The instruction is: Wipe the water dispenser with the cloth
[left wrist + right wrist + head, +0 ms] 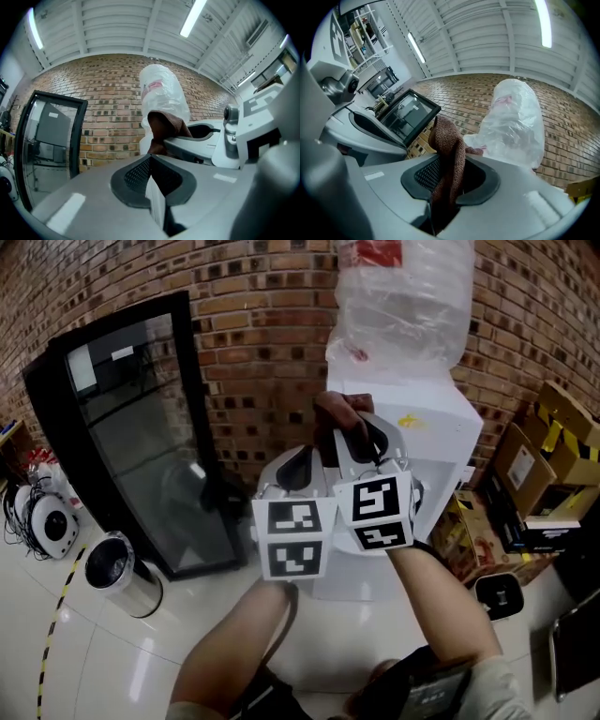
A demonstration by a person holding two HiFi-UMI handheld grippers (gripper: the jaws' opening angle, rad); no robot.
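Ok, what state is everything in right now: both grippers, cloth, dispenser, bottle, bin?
Left gripper: jaws together, nothing between them.
Right gripper: shut on the cloth.
Cloth: bunched, sticking up out of the right gripper's jaws.
Water dispenser: upright by the brick wall.
Bottle: upright on the dispenser, wrapped in clear plastic.
Bin: upright on the floor, no lid.

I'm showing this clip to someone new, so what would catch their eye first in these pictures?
First the brown cloth, pinched between the fingers of the right gripper and held up before the white water dispenser at the brick wall. Next the bottle on top, wrapped in clear plastic, and the black-framed glass panel by the wall to its left.
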